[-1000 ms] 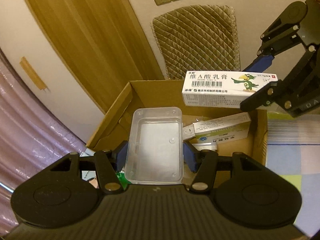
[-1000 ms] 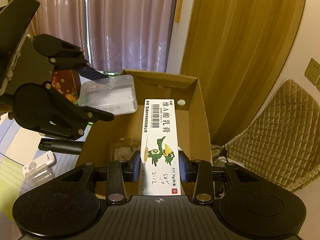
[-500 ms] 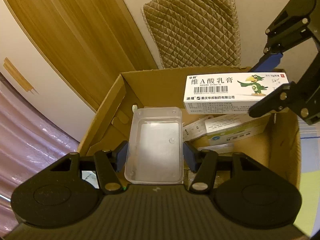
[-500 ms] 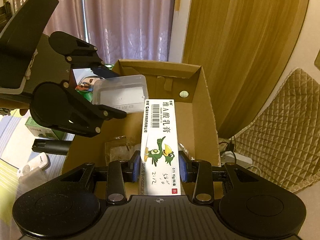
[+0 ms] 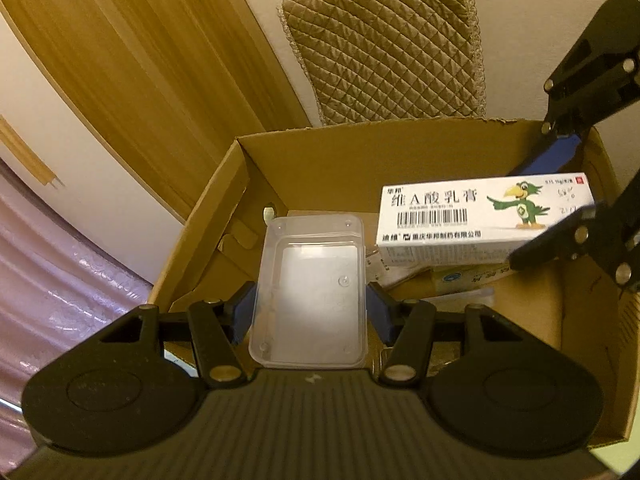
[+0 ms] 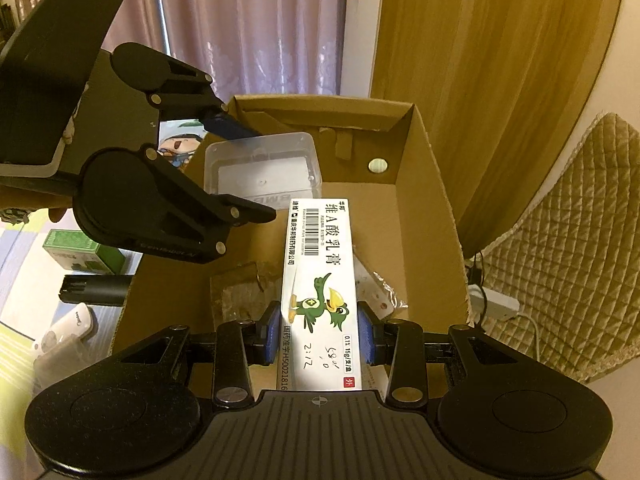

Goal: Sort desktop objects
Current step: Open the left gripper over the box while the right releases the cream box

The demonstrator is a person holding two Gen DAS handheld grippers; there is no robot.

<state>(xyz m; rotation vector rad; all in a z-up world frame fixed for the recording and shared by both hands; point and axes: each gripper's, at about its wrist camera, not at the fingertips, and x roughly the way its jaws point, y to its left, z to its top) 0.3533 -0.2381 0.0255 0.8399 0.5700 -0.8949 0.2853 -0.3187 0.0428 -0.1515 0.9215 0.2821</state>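
Height above the cardboard box (image 5: 404, 152) is the relation on which the coming release is judged to turn, since both carried things are already held over its open mouth. The left tongs (image 5: 310, 312) are clamped on the near end of a clear plastic container (image 5: 312, 280), whose long axis runs straight out along the fingers toward the far wall of the box. The right tongs (image 6: 318, 330) are closed on a white ointment carton (image 6: 320, 276) printed with a green bird; its long axis likewise lies along the fingers, and its far end is seen just beside the container, though contact between the two cannot be told. In the left wrist view the carton is crossed at roughly a right angle to the container, so the two tongs are brought in from adjoining sides. Other medicine cartons (image 5: 468, 276) and a crumpled wrapper (image 6: 240, 284) are seen on the box floor below. Outside the box, on the tabletop, a black cylinder (image 6: 96, 290) and a green box (image 6: 80, 254) are left, well apart from either grip. A drop from this height is judged harmless for both light items.
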